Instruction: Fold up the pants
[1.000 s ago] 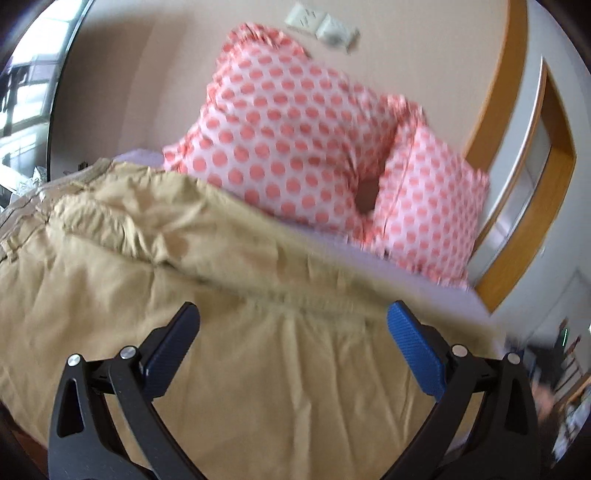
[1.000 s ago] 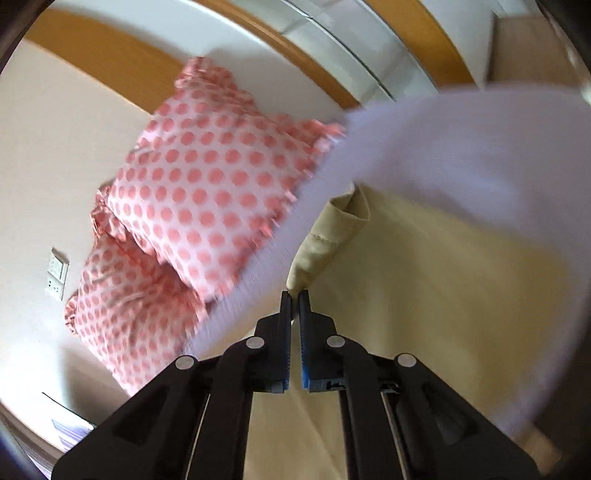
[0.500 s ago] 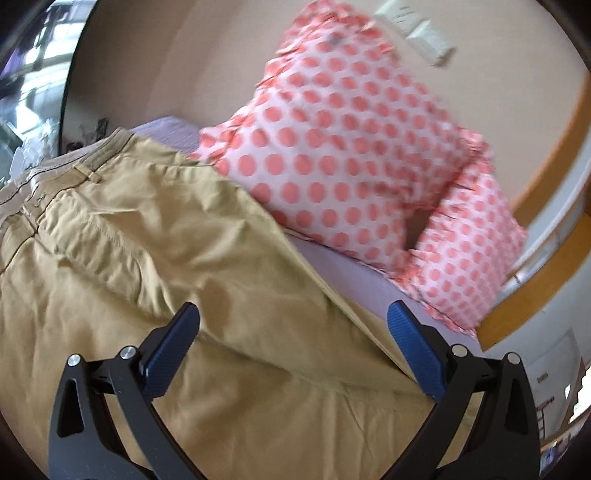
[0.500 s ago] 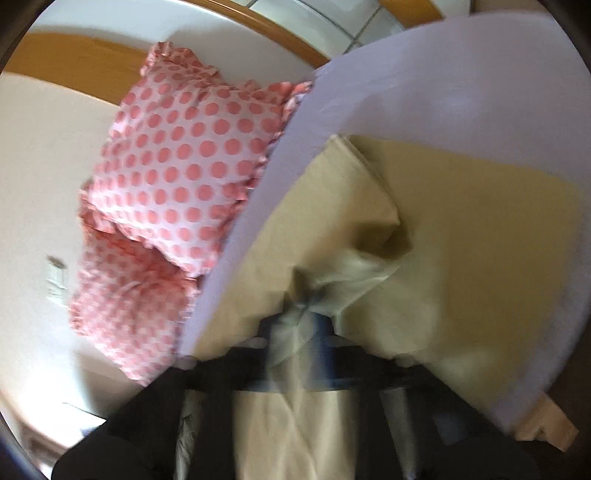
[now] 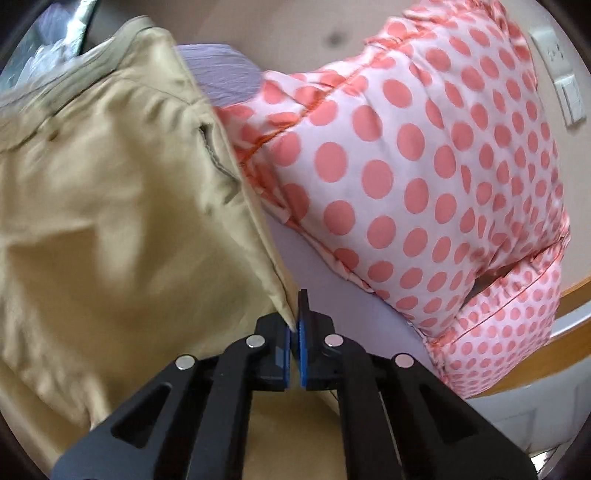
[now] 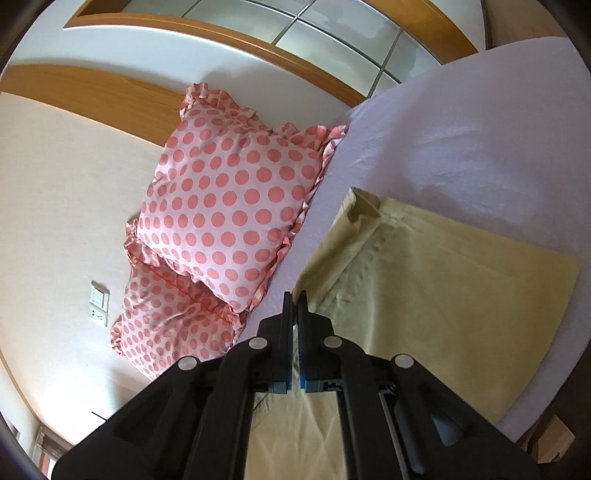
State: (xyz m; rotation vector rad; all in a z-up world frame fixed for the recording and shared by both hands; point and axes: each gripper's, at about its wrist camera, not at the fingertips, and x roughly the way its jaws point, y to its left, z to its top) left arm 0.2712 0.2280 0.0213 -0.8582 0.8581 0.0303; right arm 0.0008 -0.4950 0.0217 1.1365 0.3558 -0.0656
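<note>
The khaki pants (image 5: 122, 206) lie on the lavender bed sheet (image 5: 354, 314). In the left wrist view their waistband end fills the left half, and my left gripper (image 5: 295, 314) is shut on the pants' side edge next to the pillows. In the right wrist view the pants (image 6: 436, 295) lie flat with the leg hems at the far end. My right gripper (image 6: 294, 306) is shut on the pants' left edge.
Two pink polka-dot pillows (image 6: 229, 218) lean against the wall at the bed's side; they also show in the left wrist view (image 5: 424, 177). The lavender sheet (image 6: 480, 140) stretches beyond the pants. A wall switch (image 6: 99, 302) and a wood-framed window (image 6: 295, 33) lie behind.
My left gripper was open above the pants and has closed on their edge near the pillows. My right gripper stayed shut on the fabric, which has been pulled out and now lies flatter.
</note>
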